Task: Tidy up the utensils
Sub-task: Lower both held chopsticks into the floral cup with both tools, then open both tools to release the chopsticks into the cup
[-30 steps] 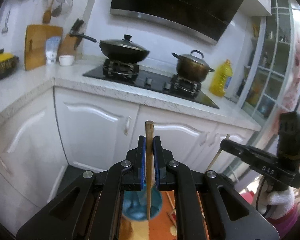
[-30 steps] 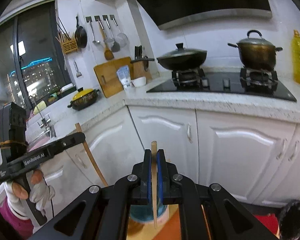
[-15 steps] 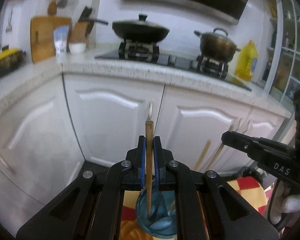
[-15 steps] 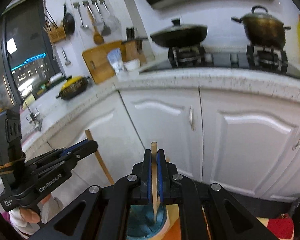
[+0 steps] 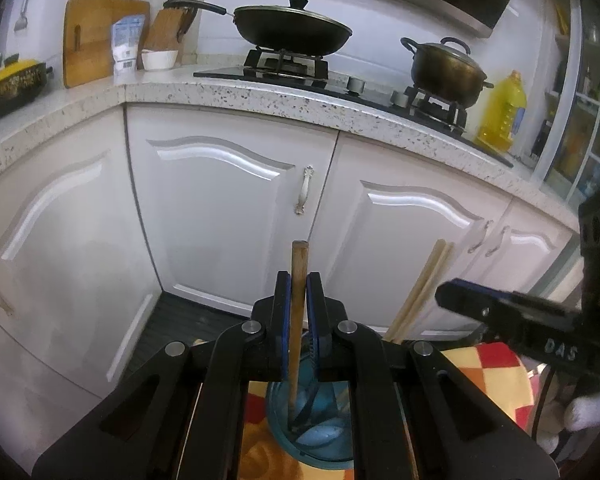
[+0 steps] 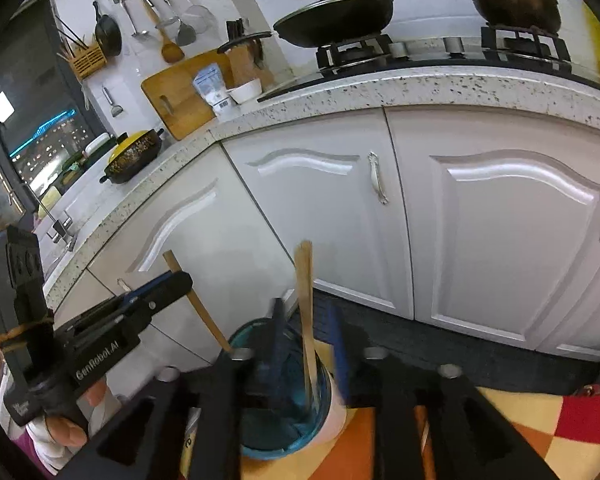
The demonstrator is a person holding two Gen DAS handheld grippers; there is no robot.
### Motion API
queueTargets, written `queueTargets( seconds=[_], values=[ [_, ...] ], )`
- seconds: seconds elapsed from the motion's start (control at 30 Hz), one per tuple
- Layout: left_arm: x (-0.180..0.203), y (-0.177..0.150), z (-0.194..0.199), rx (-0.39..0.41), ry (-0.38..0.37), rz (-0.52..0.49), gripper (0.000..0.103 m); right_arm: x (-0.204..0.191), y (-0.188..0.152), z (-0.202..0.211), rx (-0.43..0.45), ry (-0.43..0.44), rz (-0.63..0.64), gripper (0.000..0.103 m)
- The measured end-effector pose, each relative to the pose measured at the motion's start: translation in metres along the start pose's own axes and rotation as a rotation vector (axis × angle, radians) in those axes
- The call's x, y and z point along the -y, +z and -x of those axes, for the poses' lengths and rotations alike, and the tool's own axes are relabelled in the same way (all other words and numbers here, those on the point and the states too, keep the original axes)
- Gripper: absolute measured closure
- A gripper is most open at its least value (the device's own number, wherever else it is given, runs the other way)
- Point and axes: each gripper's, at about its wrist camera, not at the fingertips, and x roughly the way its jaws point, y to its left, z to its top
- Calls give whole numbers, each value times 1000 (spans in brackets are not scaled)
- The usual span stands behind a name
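Observation:
A blue cup (image 5: 314,424) stands on a checked cloth (image 5: 492,372) right under both grippers. My left gripper (image 5: 299,280) is shut on an upright wooden chopstick (image 5: 298,320) whose lower end is inside the cup. In the right wrist view, my right gripper (image 6: 307,312) is opening. A pale chopstick pair (image 6: 305,300) stands between its blurred blue pads, touching neither, and leans inside the cup (image 6: 276,412). The left gripper (image 6: 176,282) and its chopstick (image 6: 198,304) also show at the left there.
White cabinet doors (image 5: 228,216) rise close behind the cup under a speckled counter (image 5: 260,98). On the counter are a wok (image 5: 292,30), a pot (image 5: 446,66), an oil bottle (image 5: 502,110) and a cutting board (image 5: 88,40). Gloved hands hold both grippers.
Both grippers sank toward the cup and the chopsticks' lower ends went down into it. The right gripper's jaws parted from its chopsticks, which now lean free. The left stays shut.

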Motion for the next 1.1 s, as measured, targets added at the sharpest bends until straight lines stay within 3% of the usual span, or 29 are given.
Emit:
queueTargets(
  seconds=[0.03,0.1,0.2,0.53,1.1],
  values=[
    [-1,0,1,-3,-10,7,94,0,-2,2,-1,-1,-2,73],
    [-1,-1,4,-6,-28,17,79,2,-8,6,-5,-7,-6,73],
    [0,-2,12,3,-32,13,68,3,-17,12,-16,-7,-20,73],
    [15,-30,34,-32,19,-21,62,-2,-50,38,-24,-2,-40,70],
    [57,-82,71,-41,46,-98,56,6,-107,94,-45,-105,-38,63]
  ],
)
